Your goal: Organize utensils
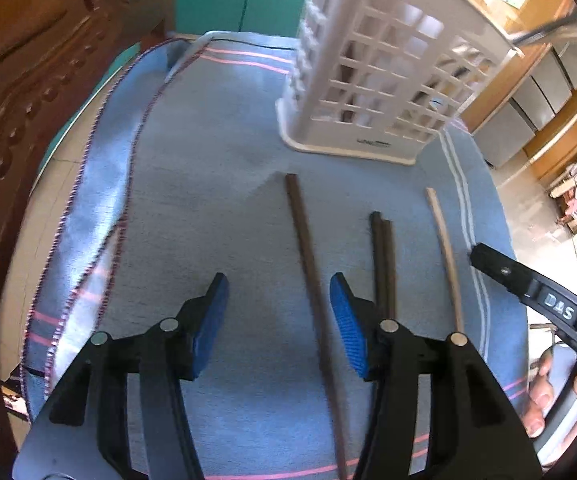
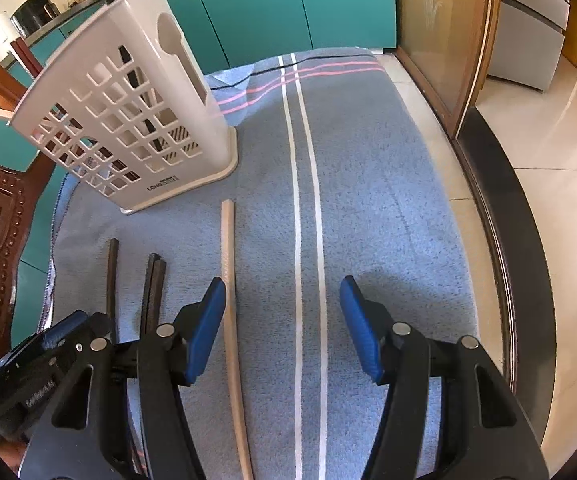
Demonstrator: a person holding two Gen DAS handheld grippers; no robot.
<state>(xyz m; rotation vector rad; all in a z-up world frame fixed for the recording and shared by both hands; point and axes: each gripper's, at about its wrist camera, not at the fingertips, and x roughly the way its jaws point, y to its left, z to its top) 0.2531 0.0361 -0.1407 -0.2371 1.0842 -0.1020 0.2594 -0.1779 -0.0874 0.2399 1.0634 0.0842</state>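
Observation:
A white lattice utensil holder (image 1: 380, 76) stands upright on a blue towel (image 1: 216, 184); it also shows in the right wrist view (image 2: 136, 120), with dark utensils inside. Several chopsticks lie on the towel: one dark chopstick (image 1: 308, 264), a dark pair (image 1: 384, 260) and a light wooden one (image 1: 446, 256). My left gripper (image 1: 279, 300) is open and empty, its jaws either side of the single dark chopstick. My right gripper (image 2: 282, 308) is open and empty, with the light chopstick (image 2: 230, 300) just inside its left finger. The dark chopsticks (image 2: 152, 284) lie to its left.
A carved wooden chair (image 1: 20, 92) stands at the left edge of the table. Teal cabinets (image 2: 272, 4) are behind. The towel's white stripes (image 2: 304, 208) run down its right part. A wood-framed glass panel (image 2: 444, 40) and tiled floor (image 2: 560, 168) lie to the right.

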